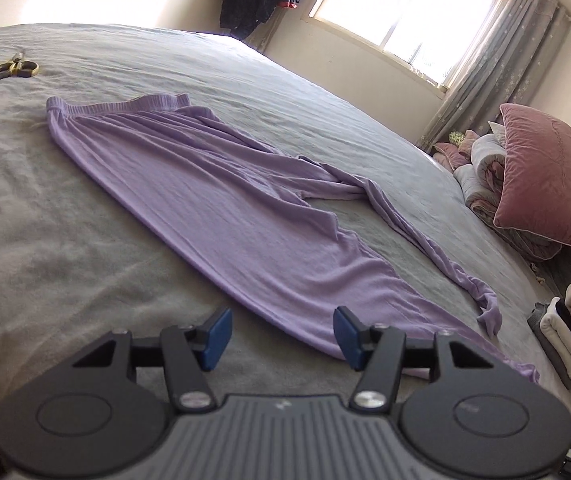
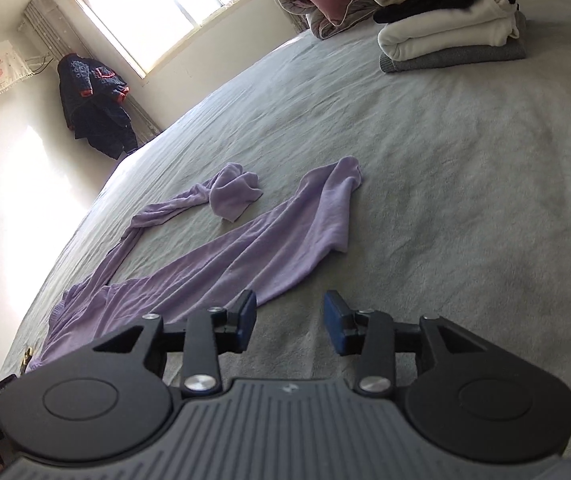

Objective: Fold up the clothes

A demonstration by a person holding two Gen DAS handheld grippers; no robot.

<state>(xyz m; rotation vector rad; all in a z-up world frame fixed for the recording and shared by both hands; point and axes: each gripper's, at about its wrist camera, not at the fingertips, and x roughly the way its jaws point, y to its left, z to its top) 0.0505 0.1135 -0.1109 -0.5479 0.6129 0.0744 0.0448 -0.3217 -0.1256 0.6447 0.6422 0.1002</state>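
Both the left hand-held gripper (image 1: 281,336) and the right hand-held gripper (image 2: 290,328) hang with blue-padded jaws parted, gripping nothing. Beyond them, soft lilac knit trousers (image 1: 205,184) sprawl across the nubbly grey bed (image 1: 65,220), one leg twisted ropelike, elastic waistband ruched.

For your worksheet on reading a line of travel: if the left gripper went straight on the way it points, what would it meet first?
Probably the lilac trousers: the near leg lies just ahead of the open left gripper, on the grey bedspread. Depth is uncertain.

Both wrist cams low over bed (image 1: 85,208)
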